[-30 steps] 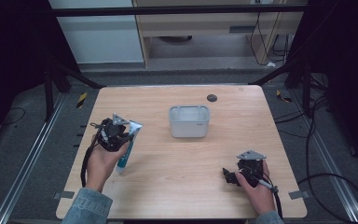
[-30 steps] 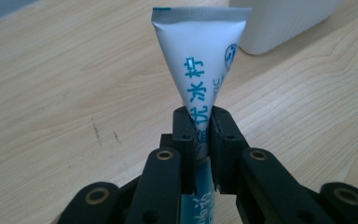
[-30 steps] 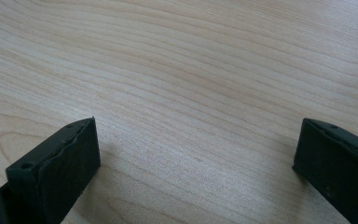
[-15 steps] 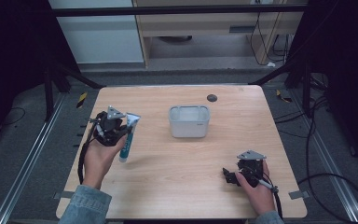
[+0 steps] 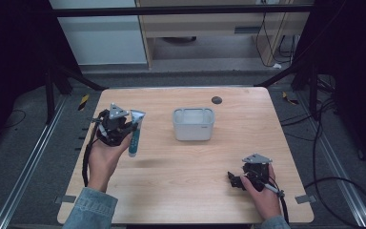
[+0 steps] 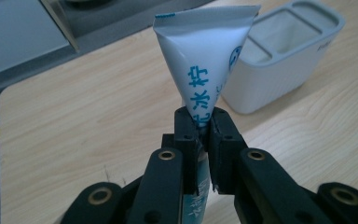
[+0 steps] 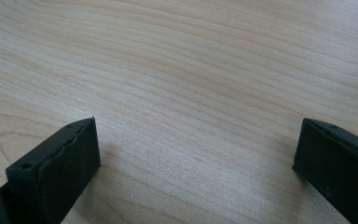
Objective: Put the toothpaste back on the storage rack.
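— Since the left gripper (image 6: pixel 204 133) is clamped on the tube (image 6: pixel 205 60), where does the tube lie?

— Held above the table's (image 5: pixel 181 191) left side, crimped end far, long axis near-to-far; the white holder (image 5: pixel 193 124) sits to its right, nearer this hand.

— And the right gripper (image 7: pixel 196 163)?

— Jaws spread wide, holding nothing; low at the near right.

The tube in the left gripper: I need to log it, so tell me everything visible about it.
The tube is a soft, white squeeze tube with blue printed characters and a teal lower part. Its flat crimped end points up and away. The left gripper is shut on its middle, holding it above the wooden table, left of the white container and apart from it.
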Demonstrator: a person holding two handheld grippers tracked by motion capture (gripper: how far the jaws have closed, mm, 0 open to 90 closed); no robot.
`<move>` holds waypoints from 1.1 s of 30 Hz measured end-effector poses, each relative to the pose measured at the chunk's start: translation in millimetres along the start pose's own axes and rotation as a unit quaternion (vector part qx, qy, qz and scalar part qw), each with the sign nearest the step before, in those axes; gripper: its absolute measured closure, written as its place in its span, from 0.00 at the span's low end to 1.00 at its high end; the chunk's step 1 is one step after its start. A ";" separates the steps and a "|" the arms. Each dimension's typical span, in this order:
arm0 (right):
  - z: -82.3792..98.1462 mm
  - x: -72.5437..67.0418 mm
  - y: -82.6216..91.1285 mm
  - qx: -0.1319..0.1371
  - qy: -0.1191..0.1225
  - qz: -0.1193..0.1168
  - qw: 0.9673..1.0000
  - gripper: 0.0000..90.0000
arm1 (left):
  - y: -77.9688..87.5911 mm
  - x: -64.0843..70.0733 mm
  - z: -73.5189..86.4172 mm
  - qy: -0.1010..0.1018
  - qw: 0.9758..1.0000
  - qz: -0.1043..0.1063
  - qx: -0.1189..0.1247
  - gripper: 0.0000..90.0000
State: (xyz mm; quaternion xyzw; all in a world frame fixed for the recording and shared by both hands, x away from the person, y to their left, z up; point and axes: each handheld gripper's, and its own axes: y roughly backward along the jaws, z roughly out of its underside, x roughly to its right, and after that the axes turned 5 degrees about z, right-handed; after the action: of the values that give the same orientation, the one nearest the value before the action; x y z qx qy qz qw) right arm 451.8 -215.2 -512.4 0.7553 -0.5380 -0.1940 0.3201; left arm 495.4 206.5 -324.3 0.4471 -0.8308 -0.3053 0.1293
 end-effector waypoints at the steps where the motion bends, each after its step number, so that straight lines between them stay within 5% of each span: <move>1: 0.0 0.0 0.0 0.000 0.000 0.000 1.000 0.00 | 0.4 1.1 -1.8 0.002 1.000 0.000 0.003 0.92; 9: 0.0 0.0 0.0 0.000 0.000 0.000 1.000 0.00 | -0.6 8.2 -19.7 0.003 0.999 0.009 0.032 0.92; 33: 0.3 0.5 -0.7 0.003 0.006 0.004 1.000 0.00 | -2.4 20.8 -53.6 -0.015 0.998 0.026 0.046 0.92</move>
State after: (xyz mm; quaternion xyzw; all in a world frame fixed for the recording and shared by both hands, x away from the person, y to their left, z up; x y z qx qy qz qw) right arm 452.3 -215.7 -513.1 0.7553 -0.5394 -0.1867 0.3221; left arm 511.4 167.4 -285.2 0.4260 -0.8571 -0.2704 0.1039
